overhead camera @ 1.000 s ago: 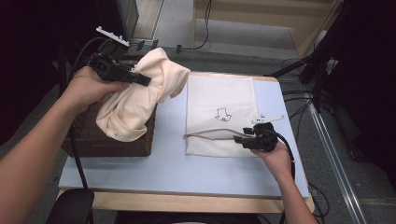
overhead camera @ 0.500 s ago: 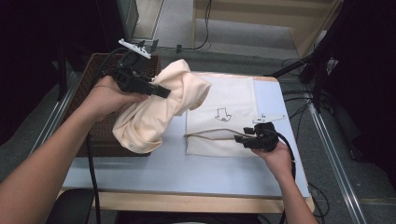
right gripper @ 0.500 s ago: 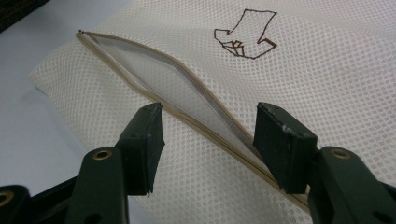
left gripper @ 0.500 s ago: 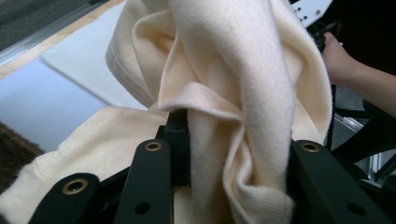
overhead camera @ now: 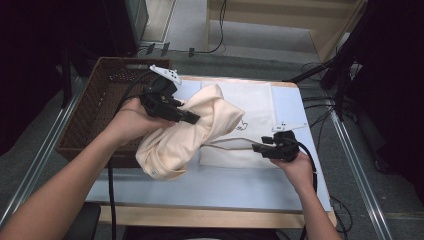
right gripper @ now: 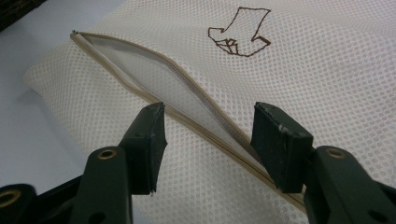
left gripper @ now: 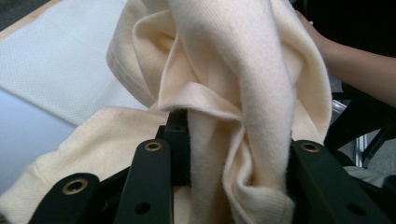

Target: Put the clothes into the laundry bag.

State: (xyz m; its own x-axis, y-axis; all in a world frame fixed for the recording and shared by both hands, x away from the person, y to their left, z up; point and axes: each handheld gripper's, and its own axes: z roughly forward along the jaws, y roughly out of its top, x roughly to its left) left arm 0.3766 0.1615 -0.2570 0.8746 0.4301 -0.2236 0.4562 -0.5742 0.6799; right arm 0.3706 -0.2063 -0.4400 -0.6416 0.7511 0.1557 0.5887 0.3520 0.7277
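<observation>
The high view looks forward and down from above the person's side of the table (overhead camera: 220, 185), taking in the whole top and the floor past its far edge. The left gripper view sits very close behind its jaws, facing a cream garment (left gripper: 243, 84) with the white mesh bag (left gripper: 56, 60) beyond. The right gripper view looks low along its jaws across that mesh bag (right gripper: 289, 65), near its zip opening (right gripper: 177, 88). All three views share the bag; the high view and the left gripper view share the garment (overhead camera: 195, 132)
</observation>
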